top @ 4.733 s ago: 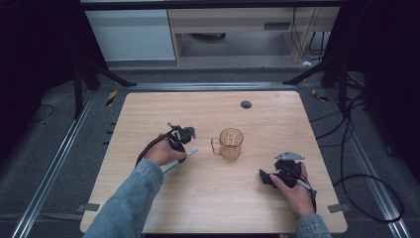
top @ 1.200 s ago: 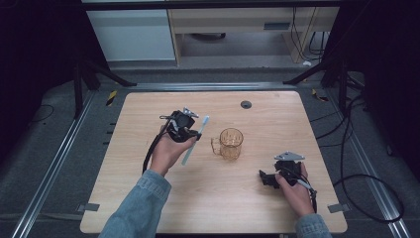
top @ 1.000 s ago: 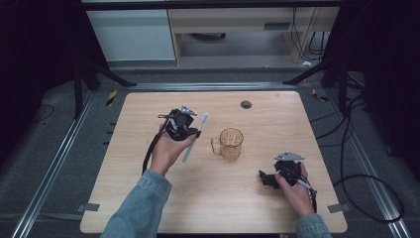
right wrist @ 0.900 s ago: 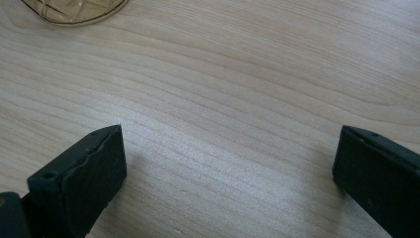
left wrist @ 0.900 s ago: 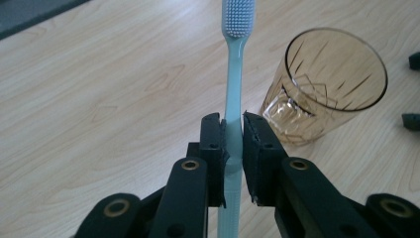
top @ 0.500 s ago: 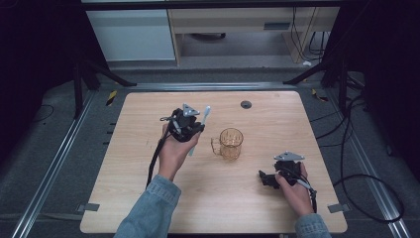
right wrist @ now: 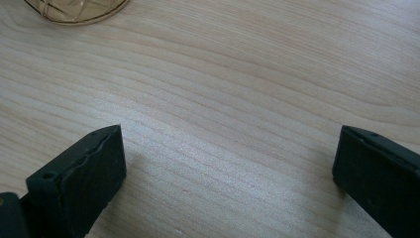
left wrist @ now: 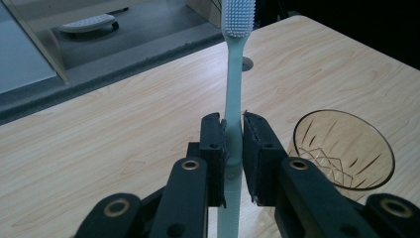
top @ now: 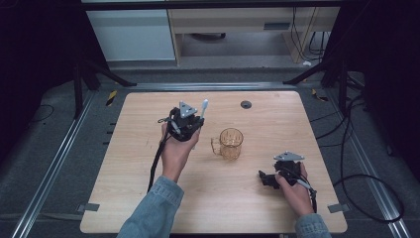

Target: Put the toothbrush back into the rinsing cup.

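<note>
Left gripper point(left wrist: 234, 144): your jaws are clamped on the toothbrush point(left wrist: 233, 94), pinching its handle partway up, head pointing away from you and above the jaws.

Toothbrush: pale mint handle, slim and smooth, white bristles at the far tip; the lower handle runs down between the jaws and out of sight below.

Glass mug point(left wrist: 343, 148): amber, cut pattern, open mouth up, just to the right of your left jaws and a little below them. From above its handle points toward your left hand point(top: 174, 148).

Right gripper point(top: 277, 176): jaws wide apart, holding nothing, resting low on the table point(top: 138, 119) nearer to you, well apart from the mug.

Risks, judged:
- The grip is narrow and the handle slick; tilt it quickly and the brush may pivot or slide between the pads.
- Should you lower the brush into the mug, a tail end striking the rim could tip or push the mug, since nothing steadies it.

Beyond the left gripper: a small dark disc point(top: 246, 104) near the table's far edge.
</note>
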The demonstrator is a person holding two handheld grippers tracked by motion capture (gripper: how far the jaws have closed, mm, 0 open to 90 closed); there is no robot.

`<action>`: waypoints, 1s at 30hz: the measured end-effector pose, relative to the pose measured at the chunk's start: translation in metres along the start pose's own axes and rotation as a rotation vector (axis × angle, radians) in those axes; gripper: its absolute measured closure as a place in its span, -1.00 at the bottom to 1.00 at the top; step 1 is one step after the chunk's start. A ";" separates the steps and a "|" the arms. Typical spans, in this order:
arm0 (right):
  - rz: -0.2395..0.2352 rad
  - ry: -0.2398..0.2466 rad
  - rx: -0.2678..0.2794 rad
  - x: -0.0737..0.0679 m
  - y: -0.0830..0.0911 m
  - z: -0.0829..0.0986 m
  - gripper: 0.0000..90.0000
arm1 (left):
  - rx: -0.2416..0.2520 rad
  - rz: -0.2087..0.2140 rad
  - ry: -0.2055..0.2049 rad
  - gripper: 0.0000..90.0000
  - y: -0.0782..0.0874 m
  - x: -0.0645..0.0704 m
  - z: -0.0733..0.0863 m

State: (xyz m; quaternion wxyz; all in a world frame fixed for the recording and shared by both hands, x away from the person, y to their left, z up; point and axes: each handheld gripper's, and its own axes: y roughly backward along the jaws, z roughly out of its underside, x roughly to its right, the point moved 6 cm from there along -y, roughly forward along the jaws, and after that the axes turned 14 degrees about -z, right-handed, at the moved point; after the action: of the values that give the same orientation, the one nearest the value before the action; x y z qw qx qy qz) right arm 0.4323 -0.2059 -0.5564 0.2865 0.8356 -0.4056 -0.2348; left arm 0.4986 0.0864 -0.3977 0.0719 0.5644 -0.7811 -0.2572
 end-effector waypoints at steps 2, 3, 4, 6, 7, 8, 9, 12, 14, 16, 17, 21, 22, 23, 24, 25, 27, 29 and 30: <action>-0.001 -0.001 -0.001 0.000 0.000 0.000 -0.99 | 0.027 -0.003 0.018 0.76 0.001 0.001 -0.002; -0.001 -0.001 -0.001 0.000 0.000 0.000 -0.99 | 0.027 -0.003 0.018 0.76 0.001 0.001 -0.002; -0.001 -0.001 -0.001 0.000 0.000 0.000 -0.99 | 0.038 -0.007 0.025 0.76 0.002 0.001 -0.003; -0.002 -0.001 -0.001 -0.001 0.000 0.000 -0.99 | 0.069 -0.016 0.045 0.76 0.004 0.001 -0.006; -0.002 -0.001 -0.001 -0.001 0.000 0.000 -0.99 | 0.069 -0.016 0.045 0.76 0.004 0.001 -0.006; -0.002 0.000 -0.002 -0.001 0.000 0.000 -0.99 | 0.083 -0.018 0.048 0.76 0.004 0.003 -0.008; -0.002 0.000 -0.002 -0.001 0.000 0.000 -0.99 | 0.083 -0.018 0.048 0.76 0.004 0.003 -0.008; -0.003 0.002 -0.002 0.000 0.000 0.000 -0.99 | 0.068 -0.020 0.038 0.76 0.001 0.007 -0.009; -0.003 0.002 -0.002 0.000 0.000 0.000 -0.99 | 0.072 -0.020 0.042 0.76 0.001 0.008 -0.009; -0.003 0.001 -0.002 -0.001 0.000 0.000 -0.99 | 0.082 -0.024 0.045 0.76 0.001 0.008 -0.011; -0.003 0.003 -0.002 0.000 0.000 0.000 -0.99 | 0.081 -0.028 0.041 0.76 0.001 0.008 -0.012; -0.007 0.001 -0.002 -0.001 0.000 0.000 -0.99 | 0.112 -0.042 0.068 0.76 0.003 0.003 -0.016; -0.007 0.001 -0.003 -0.001 0.000 0.000 -0.99 | 0.125 -0.050 0.070 0.76 0.004 0.003 -0.017; -0.007 0.001 -0.003 -0.001 0.000 0.000 -0.99 | 0.139 -0.055 0.074 0.76 0.005 0.002 -0.018; -0.007 0.002 -0.003 -0.001 0.000 0.000 -0.99 | 0.152 -0.060 0.082 0.76 0.006 0.002 -0.019; -0.008 0.002 -0.001 -0.001 0.000 0.000 -0.99 | 0.152 -0.060 0.082 0.76 0.006 0.002 -0.019; -0.007 0.006 -0.001 -0.001 0.000 0.000 -0.99 | 0.191 -0.070 0.098 0.76 0.008 0.003 -0.021; -0.007 0.005 -0.001 -0.001 0.000 0.000 -0.99 | 0.209 -0.075 0.104 0.76 0.009 0.003 -0.021; -0.008 0.004 -0.001 -0.001 0.000 0.000 -0.99 | 0.209 -0.075 0.104 0.76 0.009 0.003 -0.021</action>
State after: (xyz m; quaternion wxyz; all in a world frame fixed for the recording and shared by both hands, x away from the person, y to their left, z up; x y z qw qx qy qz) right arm 0.4318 -0.2049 -0.5564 0.2867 0.8375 -0.4018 -0.2344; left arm 0.4987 0.0787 -0.3756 0.0431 0.6102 -0.7772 -0.1473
